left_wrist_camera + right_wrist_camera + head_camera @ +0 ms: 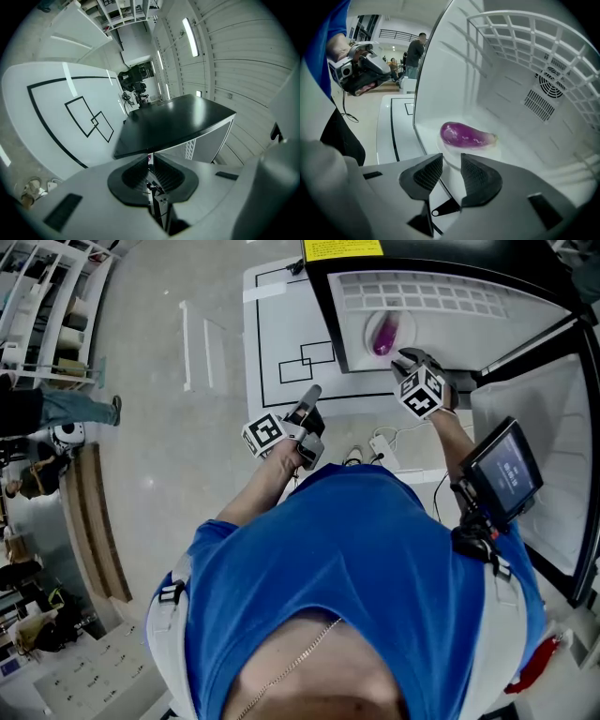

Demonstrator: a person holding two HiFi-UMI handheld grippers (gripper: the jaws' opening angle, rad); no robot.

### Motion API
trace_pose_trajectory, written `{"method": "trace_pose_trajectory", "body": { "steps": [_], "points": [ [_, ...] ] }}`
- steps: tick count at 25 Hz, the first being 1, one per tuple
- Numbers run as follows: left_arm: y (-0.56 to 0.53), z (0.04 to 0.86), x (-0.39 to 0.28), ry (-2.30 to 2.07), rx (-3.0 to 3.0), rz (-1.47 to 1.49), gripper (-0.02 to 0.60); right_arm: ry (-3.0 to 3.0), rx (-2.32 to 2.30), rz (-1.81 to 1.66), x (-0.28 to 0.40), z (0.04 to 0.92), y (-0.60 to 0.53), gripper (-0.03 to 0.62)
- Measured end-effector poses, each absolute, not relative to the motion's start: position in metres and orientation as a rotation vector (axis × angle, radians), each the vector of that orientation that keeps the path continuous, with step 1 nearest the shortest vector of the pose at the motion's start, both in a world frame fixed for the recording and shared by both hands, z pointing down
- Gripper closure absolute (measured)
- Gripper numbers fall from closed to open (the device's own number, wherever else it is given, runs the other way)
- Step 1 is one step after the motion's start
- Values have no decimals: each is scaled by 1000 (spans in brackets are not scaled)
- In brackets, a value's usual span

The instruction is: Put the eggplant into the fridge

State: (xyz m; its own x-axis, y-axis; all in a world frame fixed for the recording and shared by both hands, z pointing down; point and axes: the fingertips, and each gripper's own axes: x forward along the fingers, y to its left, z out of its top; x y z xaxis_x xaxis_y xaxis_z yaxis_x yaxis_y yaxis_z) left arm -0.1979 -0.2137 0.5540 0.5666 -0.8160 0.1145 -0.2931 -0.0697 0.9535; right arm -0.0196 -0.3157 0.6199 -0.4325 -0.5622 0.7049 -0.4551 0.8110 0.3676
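The purple eggplant (384, 337) (466, 135) lies on a small white plate (446, 146) on the floor of the open fridge (450, 296) (497, 84). My right gripper (405, 358) (451, 161) hangs at the fridge's mouth just short of the plate, open, with nothing between its jaws. My left gripper (311, 395) (151, 165) is held out over the edge of the white table, to the left of the fridge, its jaws shut and empty. The fridge's black outer side (178, 117) fills the middle of the left gripper view.
The white table (281, 334) (56, 108) carries black outlined rectangles. The fridge door (544, 456) stands open at the right. A wire shelf (525, 42) spans the fridge above the eggplant. A small screen (504, 470) sits by my right arm. Cables (380, 446) lie on the floor.
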Motion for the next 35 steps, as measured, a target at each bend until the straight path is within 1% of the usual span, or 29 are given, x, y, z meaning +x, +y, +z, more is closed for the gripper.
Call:
{"method": "trace_pose_trajectory", "body": {
  "steps": [16, 35],
  "points": [
    [-193, 548, -227, -1028, 1603, -617, 554, -2129, 802, -113, -61, 617, -342, 487],
    [-170, 549, -271, -1133, 1567, -660, 554, -2131, 892, -50, -83, 626, -386, 487]
  ]
}}
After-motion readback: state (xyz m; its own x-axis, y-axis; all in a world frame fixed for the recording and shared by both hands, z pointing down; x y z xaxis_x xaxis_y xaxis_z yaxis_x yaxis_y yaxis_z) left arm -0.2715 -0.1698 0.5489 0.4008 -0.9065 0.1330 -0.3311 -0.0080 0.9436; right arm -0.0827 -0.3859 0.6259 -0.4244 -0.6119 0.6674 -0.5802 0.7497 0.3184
